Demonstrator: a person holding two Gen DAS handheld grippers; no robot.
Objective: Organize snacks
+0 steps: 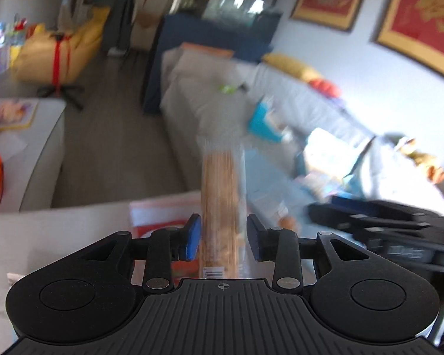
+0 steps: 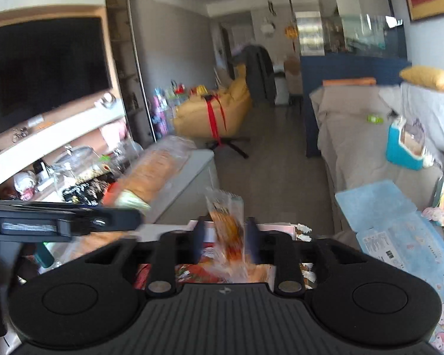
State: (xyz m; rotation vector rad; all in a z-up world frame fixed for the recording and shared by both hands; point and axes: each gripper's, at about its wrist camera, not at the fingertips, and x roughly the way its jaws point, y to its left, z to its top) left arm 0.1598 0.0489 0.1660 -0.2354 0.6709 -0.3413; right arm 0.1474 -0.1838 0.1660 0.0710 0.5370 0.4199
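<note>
Two grips: left gripper (image 1: 223, 236) clamps a biscuit sleeve (image 1: 222, 195), long axis pointing away; right gripper (image 2: 225, 236), part-open, apparently straddles a snack packet (image 2: 226, 224).

Nothing can be read for certain. The red framed picture (image 1: 429, 20) on the wall above the sofa (image 1: 222, 109) bears a large gold character, too blurred to make out.

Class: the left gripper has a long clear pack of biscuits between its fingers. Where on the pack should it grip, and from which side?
Grip the biscuit pack near its close end, left gripper coming along its length, pads on the long flat sides, since it is narrow enough to fit between them.
</note>
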